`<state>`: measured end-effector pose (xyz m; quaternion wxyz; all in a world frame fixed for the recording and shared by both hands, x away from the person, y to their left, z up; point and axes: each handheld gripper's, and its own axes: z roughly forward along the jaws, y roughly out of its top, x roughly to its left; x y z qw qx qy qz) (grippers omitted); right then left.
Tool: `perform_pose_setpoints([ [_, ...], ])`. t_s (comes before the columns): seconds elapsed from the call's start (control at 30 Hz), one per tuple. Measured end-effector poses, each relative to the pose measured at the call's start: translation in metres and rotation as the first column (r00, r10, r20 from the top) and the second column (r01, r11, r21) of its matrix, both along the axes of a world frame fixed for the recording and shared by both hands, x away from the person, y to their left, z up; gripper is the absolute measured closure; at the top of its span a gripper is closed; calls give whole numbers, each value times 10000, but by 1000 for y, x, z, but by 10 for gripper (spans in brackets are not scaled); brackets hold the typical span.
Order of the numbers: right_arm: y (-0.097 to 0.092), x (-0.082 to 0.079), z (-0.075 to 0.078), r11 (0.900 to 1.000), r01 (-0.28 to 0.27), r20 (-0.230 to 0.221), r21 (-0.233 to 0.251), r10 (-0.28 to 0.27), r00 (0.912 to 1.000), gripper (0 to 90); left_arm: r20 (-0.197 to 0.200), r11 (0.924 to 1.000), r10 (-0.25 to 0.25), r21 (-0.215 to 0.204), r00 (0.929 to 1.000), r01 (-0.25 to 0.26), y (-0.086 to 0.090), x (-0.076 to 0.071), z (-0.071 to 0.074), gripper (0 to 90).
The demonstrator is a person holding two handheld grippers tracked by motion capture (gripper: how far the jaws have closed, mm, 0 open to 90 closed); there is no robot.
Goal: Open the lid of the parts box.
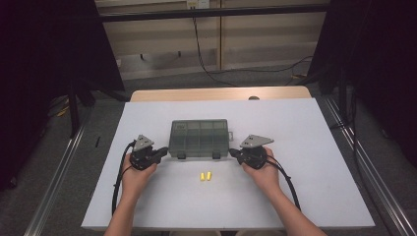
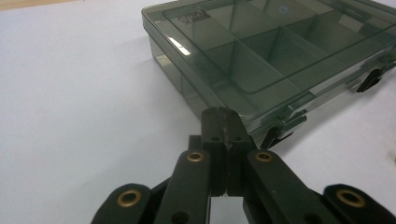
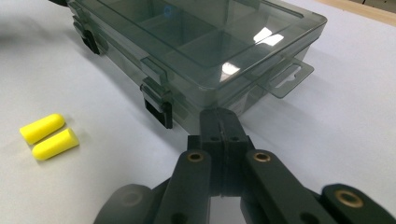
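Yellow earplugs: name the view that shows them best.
The right gripper view: the two yellow earplugs lie large and sharp beside the closed organizer box. The high view shows them tiny; the left gripper view barely catches its right edge.

Surfaces: mostly plastic, 1 matt sheet, wood edge.

Organiser box (image 2: 275,56) just ahead of the jaw tips: smoky translucent plastic, glossy lid with hard glare, opaque black plastic latches (image 3: 156,109). 2 yellow earplugs (image 3: 48,136) left of the right gripper (image 3: 222,122) jaws: matt, foam-like, soft look. Both grippers, left gripper (image 2: 223,122) too: matt black plastic, slightly scuffed tips, brass-coloured metal pivot pins. Table cover (image 1: 305,132): smooth matt white sheet; beyond it a light wood tabletop edge (image 1: 221,94), low sheen.
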<state>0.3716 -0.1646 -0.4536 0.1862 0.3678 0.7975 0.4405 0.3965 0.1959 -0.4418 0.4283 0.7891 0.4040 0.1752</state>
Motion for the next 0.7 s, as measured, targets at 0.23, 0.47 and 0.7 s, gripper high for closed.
perform_pose_setpoints([
  [0.23, -1, -1, 6, 9993, 0, 241, 367, -9, 9997, 900, -102, 10000, -5, 7, 9999, 5, 0, 0, -1, 899],
  [0.47, -2, -1, 7, 9988, 99, 334, 486, -115, 9994, 900, -23, 9999, 41, -112, 10000, -41, 1, 0, 1, 896],
  [0.7, 0, 1, 9, 9970, 141, 362, 756, -169, 9992, 900, 64, 9996, -15, -271, 10000, 17, 0, -1, 4, 894],
])
